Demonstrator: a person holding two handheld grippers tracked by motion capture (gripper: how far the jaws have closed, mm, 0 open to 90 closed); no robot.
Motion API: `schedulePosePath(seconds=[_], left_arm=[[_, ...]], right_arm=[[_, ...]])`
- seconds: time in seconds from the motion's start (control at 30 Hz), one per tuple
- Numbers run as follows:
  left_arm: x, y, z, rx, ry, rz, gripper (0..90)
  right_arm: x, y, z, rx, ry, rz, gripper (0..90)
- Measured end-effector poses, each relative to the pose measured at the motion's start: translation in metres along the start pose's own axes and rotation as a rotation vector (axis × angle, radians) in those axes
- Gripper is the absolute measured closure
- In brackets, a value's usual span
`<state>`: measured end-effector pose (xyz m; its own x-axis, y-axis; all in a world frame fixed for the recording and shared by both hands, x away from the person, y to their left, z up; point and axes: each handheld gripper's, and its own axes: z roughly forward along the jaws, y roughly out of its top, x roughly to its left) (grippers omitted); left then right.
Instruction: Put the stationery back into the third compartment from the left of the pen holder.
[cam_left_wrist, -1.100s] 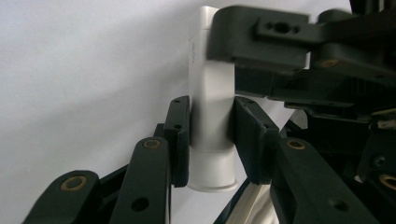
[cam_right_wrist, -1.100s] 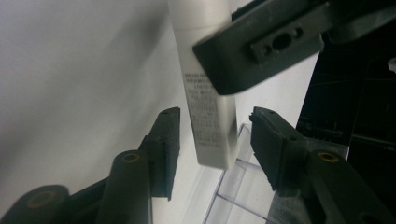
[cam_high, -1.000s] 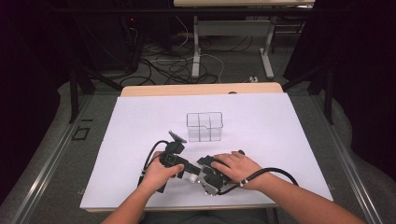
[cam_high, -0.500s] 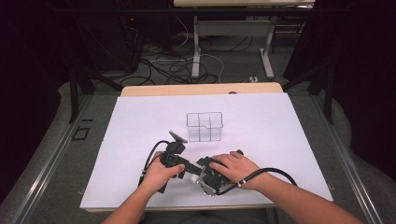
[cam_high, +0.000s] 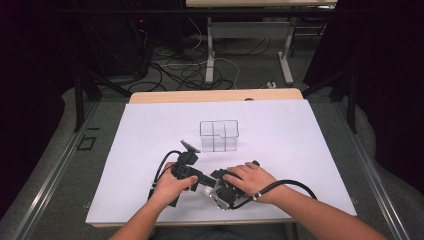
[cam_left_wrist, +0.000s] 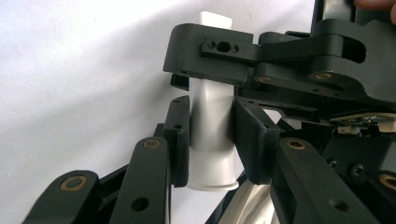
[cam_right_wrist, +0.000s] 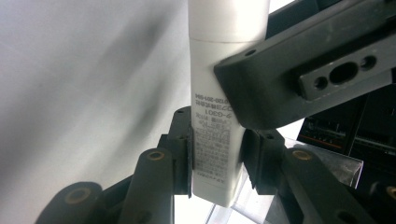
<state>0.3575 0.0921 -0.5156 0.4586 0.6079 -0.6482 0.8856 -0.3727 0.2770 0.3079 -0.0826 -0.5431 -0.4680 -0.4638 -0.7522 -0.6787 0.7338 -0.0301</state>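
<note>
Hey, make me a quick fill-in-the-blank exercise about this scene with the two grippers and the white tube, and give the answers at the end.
1. Both grippers are clamped on one white ____.
2. The clear divided box stands on the white sheet, ____ from the left gripper and right gripper.
3. The right gripper view shows small printed ____ on it.

Answers: tube; apart; text

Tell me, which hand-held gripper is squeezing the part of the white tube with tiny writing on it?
The right hand-held gripper. Its jaws are closed on the printed end of the white tube. The left hand-held gripper clamps a plain, unprinted part.
</note>
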Motion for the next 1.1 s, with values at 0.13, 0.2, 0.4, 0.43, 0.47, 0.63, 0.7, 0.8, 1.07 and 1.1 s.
schedulePosePath(seconds=[0.13,0.2,0.4,0.43,0.47,0.63,0.7,0.8,1.07,1.1], left_arm=[[0.001,-0.001,0.0,-0.012,-0.009,-0.015,67.7],[0.002,-0.001,0.0,-0.012,-0.01,-0.016,67.2],[0.004,-0.002,-0.005,-0.035,-0.027,-0.024,60.6],[0.004,-0.002,-0.005,-0.043,-0.026,-0.031,60.6],[0.004,-0.002,-0.006,-0.048,-0.022,-0.034,58.5],[0.009,-0.003,-0.011,-0.08,-0.008,-0.035,57.5],[0.009,-0.003,-0.01,-0.076,-0.002,-0.039,57.7],[0.008,-0.003,-0.009,-0.08,0.005,-0.033,57.0],[0.013,-0.003,-0.015,-0.125,0.027,-0.05,50.1],[0.015,-0.003,-0.016,-0.125,0.034,-0.053,50.1]], right_arm=[[0.0,0.0,0.0,0.001,-0.004,-0.001,66.6],[0.0,0.0,0.0,0.002,-0.005,-0.001,66.7],[0.001,-0.003,0.001,0.017,0.001,-0.004,67.1],[0.001,-0.003,0.001,0.017,0.001,-0.004,67.1],[0.001,-0.003,0.002,0.021,0.004,-0.004,68.0],[0.001,-0.004,0.001,0.024,0.011,-0.003,70.0],[0.002,-0.004,0.002,0.019,0.002,0.004,70.3],[0.003,-0.004,0.003,0.025,0.01,0.007,70.4],[0.001,-0.007,0.001,0.023,-0.022,0.039,70.5],[0.001,-0.007,0.001,0.023,-0.022,0.039,70.5]])
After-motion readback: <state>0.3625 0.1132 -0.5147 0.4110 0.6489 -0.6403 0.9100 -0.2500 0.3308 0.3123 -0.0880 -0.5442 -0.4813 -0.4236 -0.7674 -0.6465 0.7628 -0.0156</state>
